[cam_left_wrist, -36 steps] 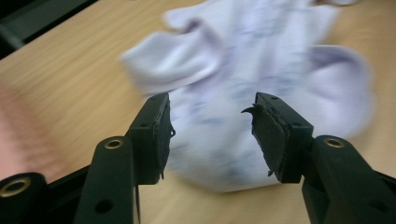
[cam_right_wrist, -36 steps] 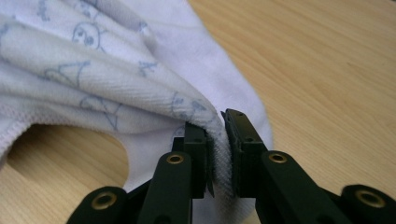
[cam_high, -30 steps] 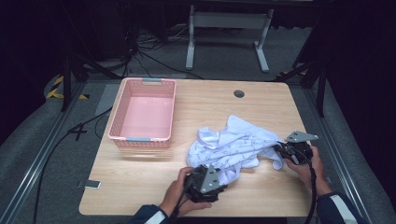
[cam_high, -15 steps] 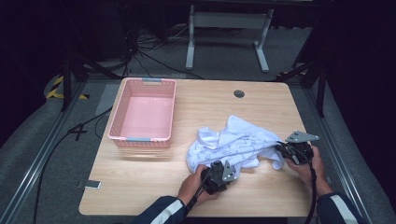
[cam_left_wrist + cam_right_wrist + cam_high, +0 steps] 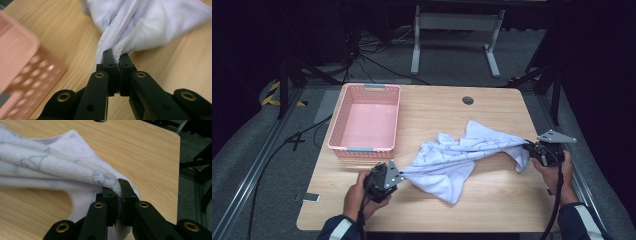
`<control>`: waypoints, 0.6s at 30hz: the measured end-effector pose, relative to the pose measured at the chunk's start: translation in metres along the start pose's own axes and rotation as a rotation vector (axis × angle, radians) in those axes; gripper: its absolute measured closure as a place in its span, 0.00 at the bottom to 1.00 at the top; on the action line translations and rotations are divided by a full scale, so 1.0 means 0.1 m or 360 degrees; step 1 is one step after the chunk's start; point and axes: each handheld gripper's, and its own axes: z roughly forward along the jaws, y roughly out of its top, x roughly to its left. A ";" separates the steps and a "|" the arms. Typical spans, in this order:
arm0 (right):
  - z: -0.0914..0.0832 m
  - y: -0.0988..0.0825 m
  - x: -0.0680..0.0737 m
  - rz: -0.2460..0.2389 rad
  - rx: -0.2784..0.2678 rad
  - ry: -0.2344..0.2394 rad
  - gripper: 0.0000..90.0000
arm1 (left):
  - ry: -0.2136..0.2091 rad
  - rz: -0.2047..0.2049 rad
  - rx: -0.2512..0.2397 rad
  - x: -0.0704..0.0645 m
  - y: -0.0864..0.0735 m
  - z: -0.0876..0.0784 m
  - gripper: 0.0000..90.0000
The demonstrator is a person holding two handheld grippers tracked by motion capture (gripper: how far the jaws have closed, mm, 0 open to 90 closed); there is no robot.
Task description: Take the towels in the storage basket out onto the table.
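Observation:
A white cloth (image 5: 452, 155) with a faint blue print is stretched across the wooden table (image 5: 492, 210) between both grippers. My left gripper (image 5: 395, 173) is shut on the cloth's left end near the front of the table. In the left gripper view its jaws (image 5: 117, 53) pinch a bunched hem of the cloth (image 5: 140, 25). My right gripper (image 5: 532, 150) is shut on the right end near the table's right edge. In the right gripper view its jaws (image 5: 119, 185) clamp a gathered fold of the cloth (image 5: 62, 165).
A pink plastic basket (image 5: 339, 142) stands at the table's left, just behind my left gripper, and its corner (image 5: 20, 57) is seen in the left gripper view. A round cable hole (image 5: 468, 100) lies at the back. A small flat device (image 5: 311, 198) rests at the front left.
My left gripper has shut on the cloth's end and pulled it leftward, drawing the crumpled cloth out into a long band. My right gripper has kept its grip and shifted slightly.

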 end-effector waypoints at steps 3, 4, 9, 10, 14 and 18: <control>0.02 -0.01 -0.02 0.0039 0.0007 0.0066 0.95 | -0.0034 -0.0064 -0.0007 0.08 -0.07 0.00 0.96; 0.02 -0.01 0.00 0.0023 0.0018 0.0056 0.95 | 0.0010 -0.0085 0.0030 0.06 -0.07 0.01 0.89; 0.08 -0.08 -0.03 0.0081 0.0103 0.0025 0.79 | -0.0113 -0.0138 -0.0089 -0.14 0.00 0.05 0.54; 0.09 -0.09 -0.03 0.0083 0.0117 0.0020 0.74 | -0.0176 -0.0125 -0.0129 -0.23 0.05 0.05 0.51; 0.08 -0.07 0.01 0.0044 0.0115 0.0028 0.62 | -0.0393 -0.0066 -0.0258 -0.53 0.23 0.08 0.48; 0.00 0.08 0.24 -0.0090 -0.0002 0.0109 0.52 | -0.0537 0.0033 -0.0254 -0.82 0.43 0.32 0.47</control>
